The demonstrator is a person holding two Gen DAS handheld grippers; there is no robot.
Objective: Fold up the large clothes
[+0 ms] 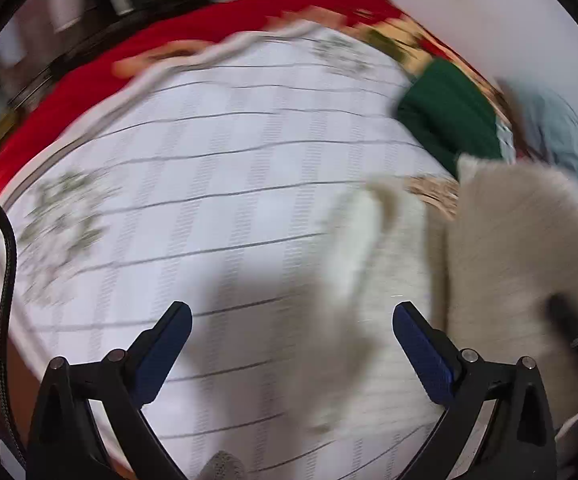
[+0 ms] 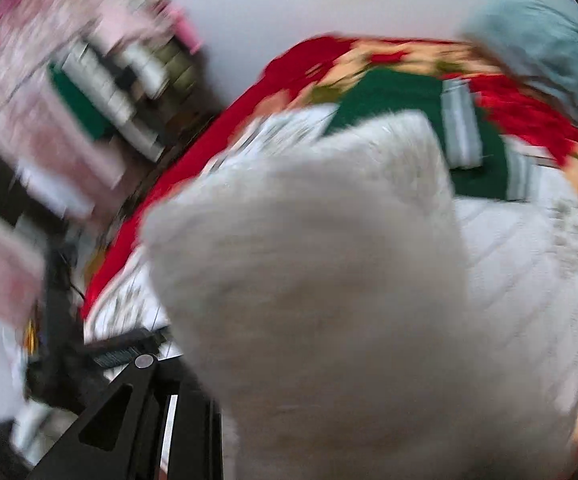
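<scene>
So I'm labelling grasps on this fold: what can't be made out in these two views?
- Right wrist view: the fuzzy cream garment covers the right hand-held gripper's fingertips, so its grip is hidden.
- Both views: motion blur smears the bedspread print.
- Left wrist view: the green garment is partly hidden behind the cream one.

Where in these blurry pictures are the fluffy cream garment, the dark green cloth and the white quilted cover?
fluffy cream garment (image 2: 329, 280): right wrist view, middle of its fuzzy bulk.
dark green cloth (image 1: 449, 116): left wrist view, centre of the folded piece.
white quilted cover (image 1: 217, 184): left wrist view, bare striped area.
</scene>
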